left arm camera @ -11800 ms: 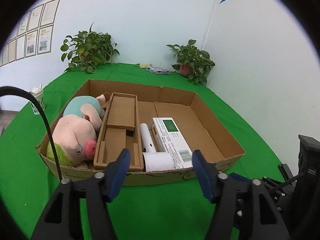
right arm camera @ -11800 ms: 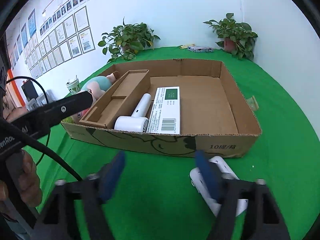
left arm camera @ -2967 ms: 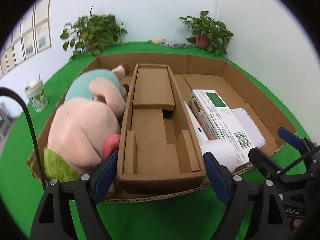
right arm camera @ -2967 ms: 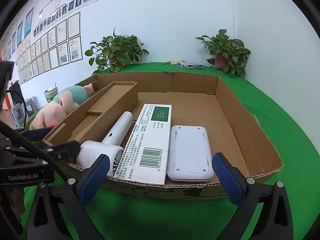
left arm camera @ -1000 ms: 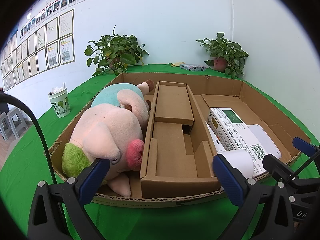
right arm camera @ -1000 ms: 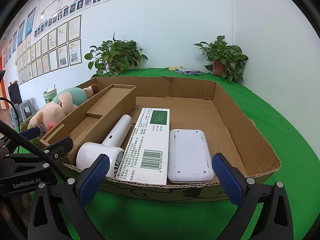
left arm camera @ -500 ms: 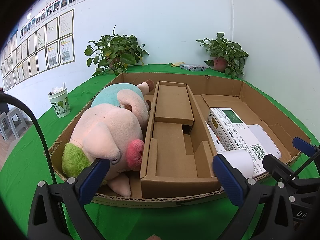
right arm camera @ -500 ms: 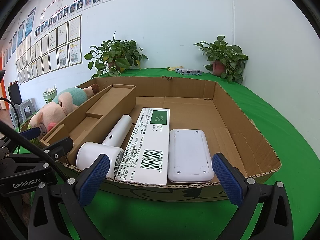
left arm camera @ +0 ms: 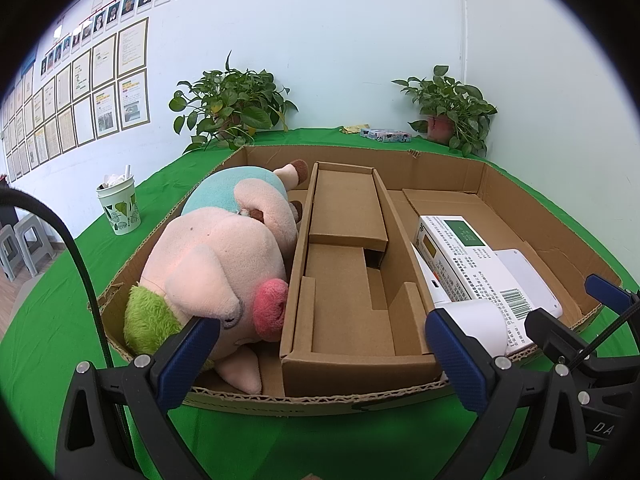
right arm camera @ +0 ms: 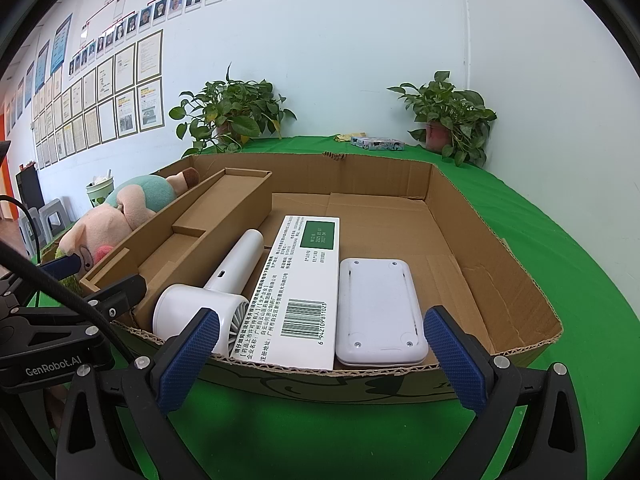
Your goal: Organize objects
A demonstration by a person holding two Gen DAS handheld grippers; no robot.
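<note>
Cardboard dominates the left wrist view: a shallow brown cardboard tray [left arm camera: 504, 184] lies on the green surface [left arm camera: 60, 280], its long side running left to right. Inside, a pink plush pig with a teal body [left arm camera: 216, 256] lies lengthwise, snout toward the camera, touching a long brown cardboard insert [left arm camera: 344, 280] that runs front to back. Right of the insert, a white box with a green label and barcode [left arm camera: 472, 264] also runs front to back; the white handheld fan [left arm camera: 476, 316] beside it is mostly hidden. The left claw [left arm camera: 320, 344] hangs wide open and empty before the tray's near wall. A paper cup [left arm camera: 118, 210] stands well apart to the left.

From the right wrist view, the fan [right arm camera: 216, 296] shows fully, handle pointing away, head nearest. A white rounded flat device [right arm camera: 378, 312] lies just beside the box [right arm camera: 300, 284]. The right claw [right arm camera: 320, 344] is likewise spread open, holding nothing. Two potted plants [right arm camera: 232, 112] stand at the back.
</note>
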